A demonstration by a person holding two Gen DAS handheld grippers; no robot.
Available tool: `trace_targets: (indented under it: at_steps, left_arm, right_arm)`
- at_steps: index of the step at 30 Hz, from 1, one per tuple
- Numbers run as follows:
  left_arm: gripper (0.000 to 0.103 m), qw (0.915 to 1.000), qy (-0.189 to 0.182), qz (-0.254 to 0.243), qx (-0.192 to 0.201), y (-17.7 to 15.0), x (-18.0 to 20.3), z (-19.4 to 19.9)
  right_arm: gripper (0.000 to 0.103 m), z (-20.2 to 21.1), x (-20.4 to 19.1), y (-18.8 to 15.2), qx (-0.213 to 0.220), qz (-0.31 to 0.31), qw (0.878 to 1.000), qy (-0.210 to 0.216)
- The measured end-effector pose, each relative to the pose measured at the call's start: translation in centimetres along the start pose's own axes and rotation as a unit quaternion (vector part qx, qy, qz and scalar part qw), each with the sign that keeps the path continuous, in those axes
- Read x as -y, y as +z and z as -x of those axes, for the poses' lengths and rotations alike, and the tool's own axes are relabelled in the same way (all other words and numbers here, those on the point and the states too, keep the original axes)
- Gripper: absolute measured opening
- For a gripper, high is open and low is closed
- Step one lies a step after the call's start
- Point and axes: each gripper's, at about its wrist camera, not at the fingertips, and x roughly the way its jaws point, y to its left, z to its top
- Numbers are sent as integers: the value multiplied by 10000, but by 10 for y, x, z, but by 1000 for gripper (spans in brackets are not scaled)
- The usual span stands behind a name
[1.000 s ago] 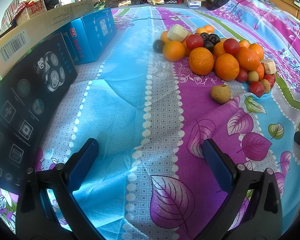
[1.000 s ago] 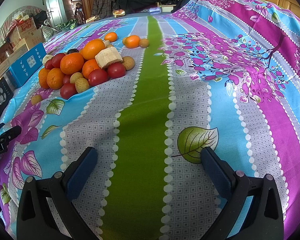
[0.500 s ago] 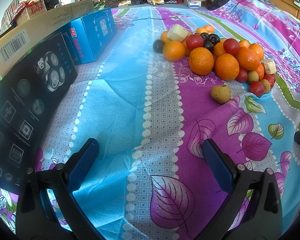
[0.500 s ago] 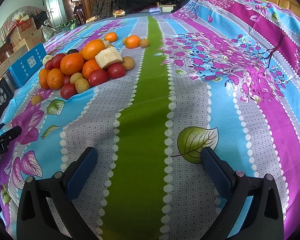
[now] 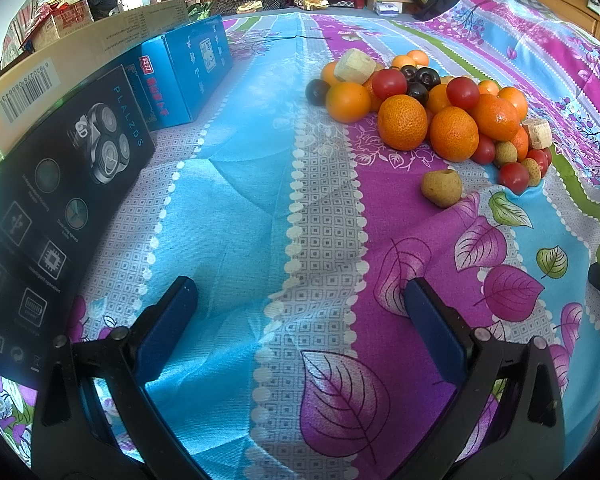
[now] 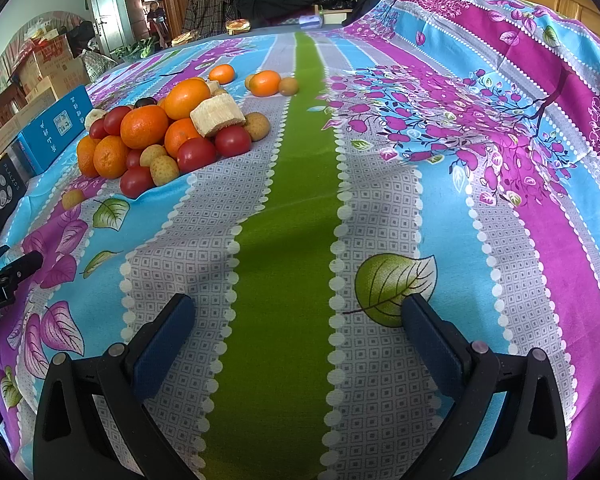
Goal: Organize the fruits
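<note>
Since both grippers sit low over the cloth with nothing between their fingers, sorting hasn't started by my read. Left gripper (image 5: 300,312): jaws spread wide, empty. Right gripper (image 6: 298,320): same, spread and empty.

Key relation: the fruit pile (image 5: 432,112) lies ahead and to the right of the left gripper, and ahead-left of the right gripper (image 6: 164,136), so it's between the two, well apart from both. Neither is clearly nearer. A lone tan fruit (image 5: 442,188) sits on the near side of the pile, just off its edge, the nearest piece to the left gripper. Two small orange fruits (image 6: 265,83) lie separate, beyond the pile from the right gripper.

Pile is roughly round, no real long axis. Materials: dimpled oranges, smooth glossy red tomatoes, dark shiny plums, rough tan longan-like balls, pale fibrous cut chunks (image 6: 217,115) with flat faces. Round ones will likely roll on the soft, wrinkled bedsheet (image 5: 228,200).

Boxes (image 5: 184,76) stand ahead-left of the left gripper, clear of the fruit.
</note>
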Motion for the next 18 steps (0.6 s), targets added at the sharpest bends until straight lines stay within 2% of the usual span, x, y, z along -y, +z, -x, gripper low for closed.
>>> trace_targets:
  at_steps: [18]
  left_arm:
    - [103,10000,7,-4,4,3,1,0]
  right_arm:
    - [103,0,0,0,2,1,10000,-1]
